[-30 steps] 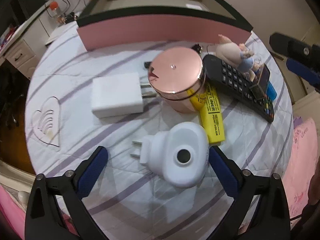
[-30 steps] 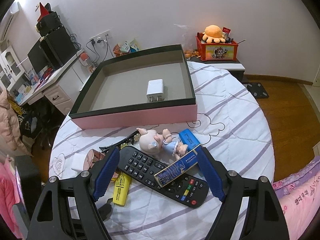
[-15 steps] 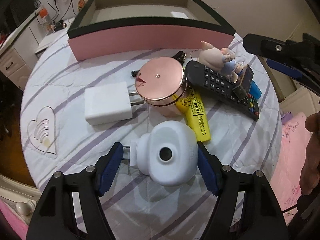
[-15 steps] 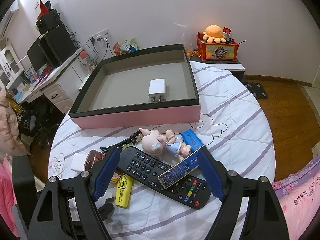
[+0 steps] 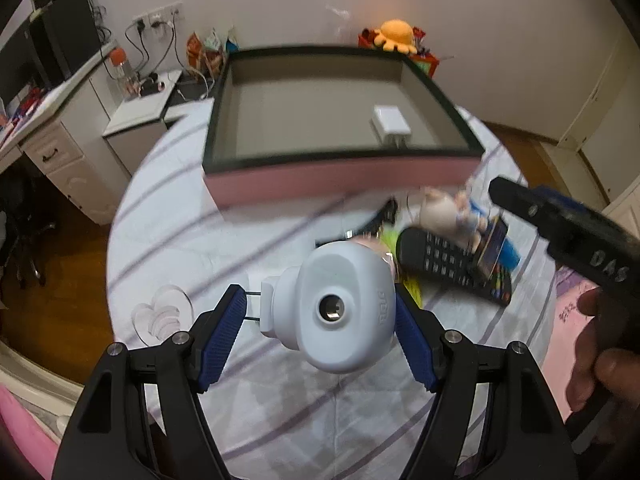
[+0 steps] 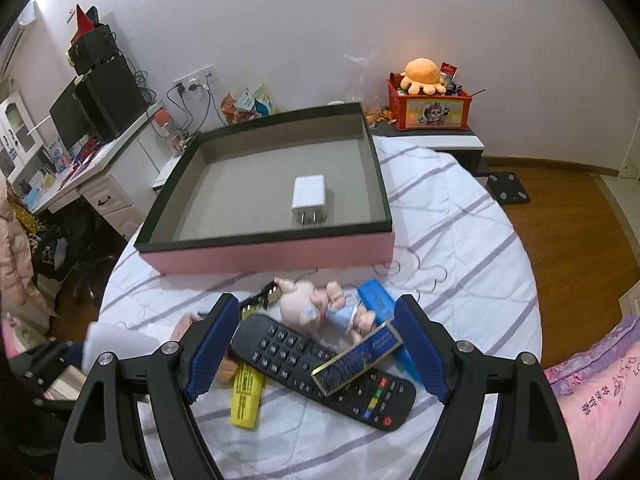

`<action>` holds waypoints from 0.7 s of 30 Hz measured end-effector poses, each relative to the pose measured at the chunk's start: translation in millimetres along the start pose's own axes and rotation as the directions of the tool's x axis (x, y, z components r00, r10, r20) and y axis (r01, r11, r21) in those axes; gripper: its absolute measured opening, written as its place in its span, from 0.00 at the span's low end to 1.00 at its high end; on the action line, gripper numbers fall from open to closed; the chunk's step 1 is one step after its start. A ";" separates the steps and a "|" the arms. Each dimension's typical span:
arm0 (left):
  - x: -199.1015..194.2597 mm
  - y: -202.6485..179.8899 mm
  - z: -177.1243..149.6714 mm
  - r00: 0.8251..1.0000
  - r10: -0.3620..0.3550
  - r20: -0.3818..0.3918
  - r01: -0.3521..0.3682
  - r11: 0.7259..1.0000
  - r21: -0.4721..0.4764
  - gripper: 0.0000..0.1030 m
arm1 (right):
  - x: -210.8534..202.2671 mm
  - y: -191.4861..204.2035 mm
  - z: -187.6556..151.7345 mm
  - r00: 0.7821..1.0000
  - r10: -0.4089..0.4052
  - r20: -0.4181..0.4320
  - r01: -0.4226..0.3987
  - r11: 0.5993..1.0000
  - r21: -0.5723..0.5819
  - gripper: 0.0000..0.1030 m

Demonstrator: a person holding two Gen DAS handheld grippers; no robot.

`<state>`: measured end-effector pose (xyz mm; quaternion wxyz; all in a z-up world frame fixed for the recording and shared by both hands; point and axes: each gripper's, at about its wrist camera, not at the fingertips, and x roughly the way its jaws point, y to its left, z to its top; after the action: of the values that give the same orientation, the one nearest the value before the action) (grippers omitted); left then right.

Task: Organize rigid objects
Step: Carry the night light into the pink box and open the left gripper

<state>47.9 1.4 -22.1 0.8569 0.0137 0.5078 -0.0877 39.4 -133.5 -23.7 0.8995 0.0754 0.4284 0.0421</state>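
While the left gripper (image 5: 316, 320) clamps the white plug-in unit (image 5: 334, 312), keep it level, clear the box (image 5: 344, 180) rim w/ margin; right gripper (image 6: 316, 344) open, empty.

Both wrist views face down-forward; share pink box (image 5: 340, 178) (image 6: 272, 252).
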 end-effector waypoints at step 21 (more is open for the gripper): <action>73.0 27.9 143.4 0.998 0.042 0.053 -0.043 0.999 0.014 0.72 | 37.8 -1.7 51.6 1.000 0.002 0.004 -0.002 1.000 -0.007 0.79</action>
<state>211.2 2.7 -18.2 0.8715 0.0287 0.4839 -0.0738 103.3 -135.0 -20.8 0.9005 0.0728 0.4265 0.0445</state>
